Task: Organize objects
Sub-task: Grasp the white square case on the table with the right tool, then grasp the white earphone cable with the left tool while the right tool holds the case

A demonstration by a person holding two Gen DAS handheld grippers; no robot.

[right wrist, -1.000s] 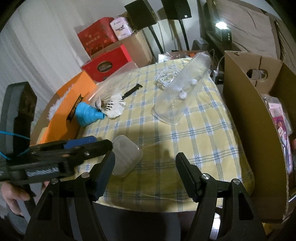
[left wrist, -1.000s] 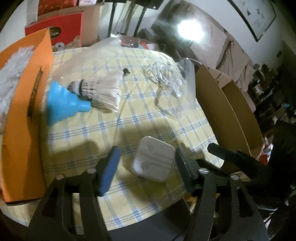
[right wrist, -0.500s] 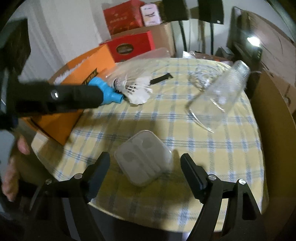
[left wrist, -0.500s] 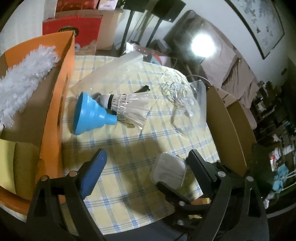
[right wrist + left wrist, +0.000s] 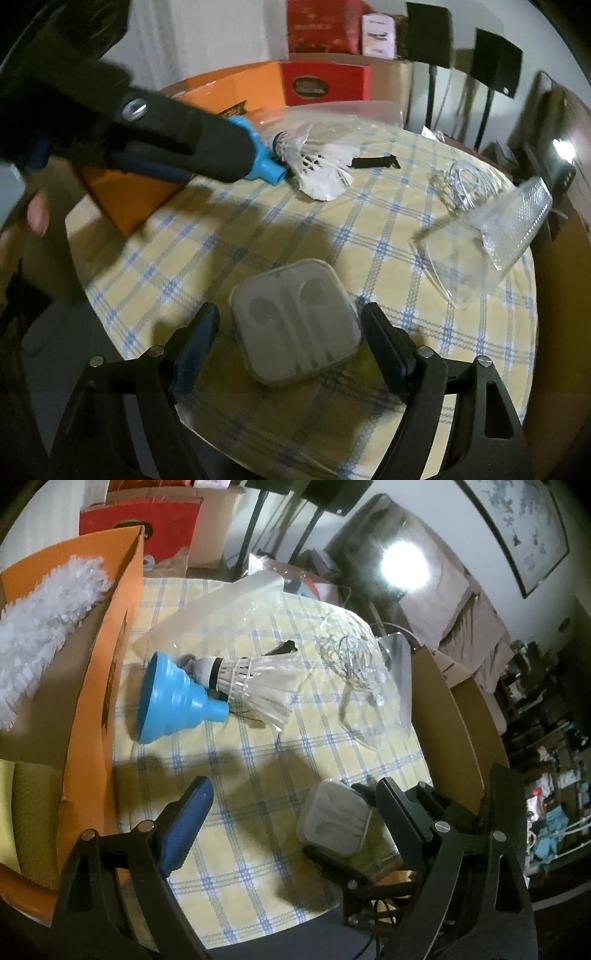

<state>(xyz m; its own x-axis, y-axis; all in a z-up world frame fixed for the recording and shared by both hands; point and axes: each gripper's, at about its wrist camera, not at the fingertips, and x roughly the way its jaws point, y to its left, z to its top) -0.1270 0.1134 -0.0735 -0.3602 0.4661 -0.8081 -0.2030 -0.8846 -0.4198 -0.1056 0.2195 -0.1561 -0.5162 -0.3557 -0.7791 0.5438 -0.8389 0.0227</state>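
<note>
Nearest, my right gripper [image 5: 288, 339] brackets the translucent earphone case [image 5: 295, 319] lying near the table [image 5: 280, 229] edge, its jaws closing with the case between them, the right pad at its side and the left apparently short of contact, presumably so that I can lift it for sorting. My left gripper [image 5: 291, 812] hangs spread wide and empty beside it. Farther off lie the blue funnel [image 5: 173, 698] and shuttlecock [image 5: 255, 690], touching, by the orange box [image 5: 99, 686], a likely bin.

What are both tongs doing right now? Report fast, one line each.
Left tongs: open, holding nothing.
Right tongs: closing around the translucent square plastic earphone case; pads not yet pressing on it.
</note>
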